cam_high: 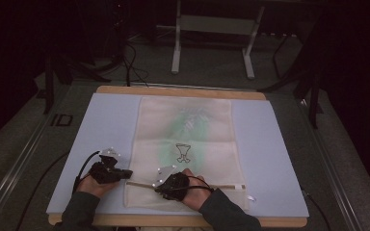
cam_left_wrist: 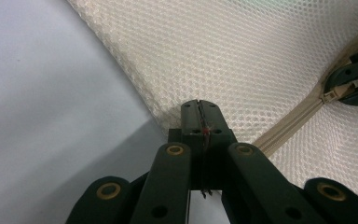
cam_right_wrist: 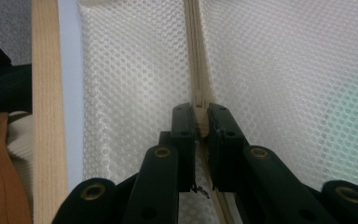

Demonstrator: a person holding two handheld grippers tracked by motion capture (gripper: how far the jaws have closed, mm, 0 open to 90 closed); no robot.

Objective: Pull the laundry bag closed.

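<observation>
Both tongs are seen pressed shut on a cream mesh laundry bag point(cam_high: 185, 149) that lies flat on the blue mat point(cam_high: 101, 125) covering the desk. The left tongs point(cam_high: 125, 174) are closed on the bag's near-left edge, at about 7 o'clock of the bag; in the left gripper view the 2 jaws are drawn together with mesh pinched between them point(cam_left_wrist: 200, 116), right at the end of the zipper. The right tongs point(cam_high: 161, 185) are closed on the zipper pull point(cam_right_wrist: 201, 122), which is seen held between the jaws in the right gripper view with a narrow gap left for its thickness.

The zipper point(cam_high: 221, 186) is laid across the bag's near end, its long axis running from 9 o'clock to 3 o'clock as seen from the high view. The pull is held close to the 9 o'clock end, so nearly the whole track stretches away from the right tongs toward 3 o'clock. The right hand point(cam_high: 195, 192) is the nearer one to that track; the left hand point(cam_high: 94, 185) is placed just outside the bag's edge and is judged to serve as the anchor.

A pull along the track toward 3 o'clock is judged to be the coming move, with the mesh kept taut from the 9 o'clock side. Whether the zipper is open or closed along its length cannot be told.
</observation>
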